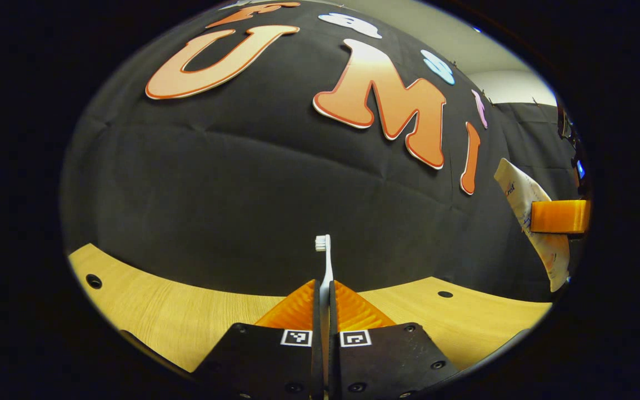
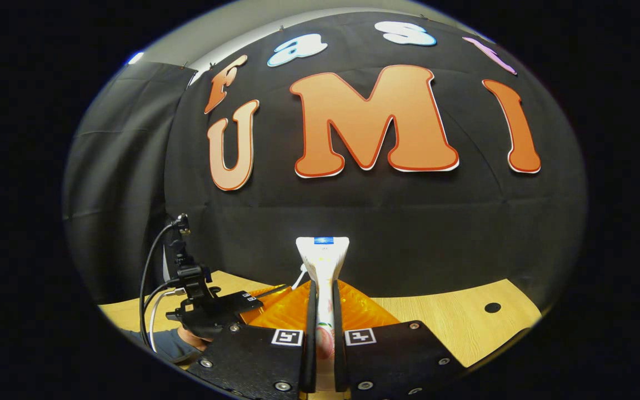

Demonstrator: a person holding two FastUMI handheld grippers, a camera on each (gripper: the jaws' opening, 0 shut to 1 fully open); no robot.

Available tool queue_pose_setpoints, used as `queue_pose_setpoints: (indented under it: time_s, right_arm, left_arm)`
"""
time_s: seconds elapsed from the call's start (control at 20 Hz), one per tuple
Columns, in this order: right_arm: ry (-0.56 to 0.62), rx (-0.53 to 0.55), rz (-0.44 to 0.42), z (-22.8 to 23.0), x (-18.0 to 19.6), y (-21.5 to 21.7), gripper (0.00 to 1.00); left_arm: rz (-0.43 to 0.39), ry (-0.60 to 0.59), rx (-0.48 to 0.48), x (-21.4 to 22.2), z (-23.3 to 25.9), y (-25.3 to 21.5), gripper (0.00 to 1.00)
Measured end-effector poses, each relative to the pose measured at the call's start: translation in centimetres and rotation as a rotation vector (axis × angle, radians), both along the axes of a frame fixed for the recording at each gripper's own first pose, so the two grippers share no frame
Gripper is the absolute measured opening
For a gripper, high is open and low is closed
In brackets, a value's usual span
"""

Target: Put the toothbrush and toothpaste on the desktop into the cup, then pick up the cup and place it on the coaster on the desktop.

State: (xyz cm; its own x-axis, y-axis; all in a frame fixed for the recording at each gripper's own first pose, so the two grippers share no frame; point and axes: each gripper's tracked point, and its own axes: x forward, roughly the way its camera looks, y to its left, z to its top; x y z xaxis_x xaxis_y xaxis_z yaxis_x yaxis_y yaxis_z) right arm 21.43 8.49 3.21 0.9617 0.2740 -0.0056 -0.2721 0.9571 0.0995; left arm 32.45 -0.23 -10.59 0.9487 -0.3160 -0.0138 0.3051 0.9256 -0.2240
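My left gripper is shut on a white toothbrush, held above the wooden desktop with its bristle head pointing away toward the wall. At the right edge of the left gripper view, the white toothpaste tube hangs in the air, clamped by the other gripper's finger. In the right gripper view, my right gripper is shut on that toothpaste tube, whose flat crimped end stands up and away from me. The left gripper's body, with cables and a hand under it, shows at lower left.
The light wooden desktop runs below both grippers, with small dark round holes in it. The black cloth wall rises close behind the desk's far edge.
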Motion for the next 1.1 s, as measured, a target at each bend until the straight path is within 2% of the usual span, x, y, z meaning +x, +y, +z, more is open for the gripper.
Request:
queue_pose_setpoints:
  time_s: [0.25,0.45,0.5,0.7,0.75,0.8,0.9,1.1]
  right_arm:
    - [0.000,0.000,0.005,-0.5,0.3,0.2,0.13]
    - [0.009,0.013,0.003,-0.7,0.4,0.2,0.13]
    - [0.007,0.015,0.009,-0.5,0.3,0.3,0.13]
    - [-0.021,0.028,0.028,-0.4,0.1,0.6,0.13]
    - [-0.032,0.043,0.040,-0.3,0.1,0.8,0.13]
    - [-0.041,0.060,0.054,-0.1,0.2,1.2,0.13]
    - [-0.064,0.097,0.085,0.5,0.8,2.1,0.13]
    - [-0.098,0.161,0.137,0.5,2.1,3.6,0.13]
  left_arm:
    - [-0.008,-0.009,0.016,-0.5,-0.2,-0.1,0.08]
    - [-0.022,0.017,0.086,-2.5,-0.7,0.0,0.34]
    - [-0.023,0.026,0.103,-3.1,-1.0,0.1,0.35]
    - [-0.019,0.057,0.134,-6.0,-0.8,0.6,0.68]
    - [0.010,0.060,0.137,-6.4,-0.7,1.0,0.91]
    - [0.024,0.062,0.152,-7.4,-0.5,1.3,0.95]
    - [0.059,0.065,0.174,-9.4,0.1,1.9,0.98]
    - [0.123,0.100,0.190,-13.1,0.5,3.1,0.97]
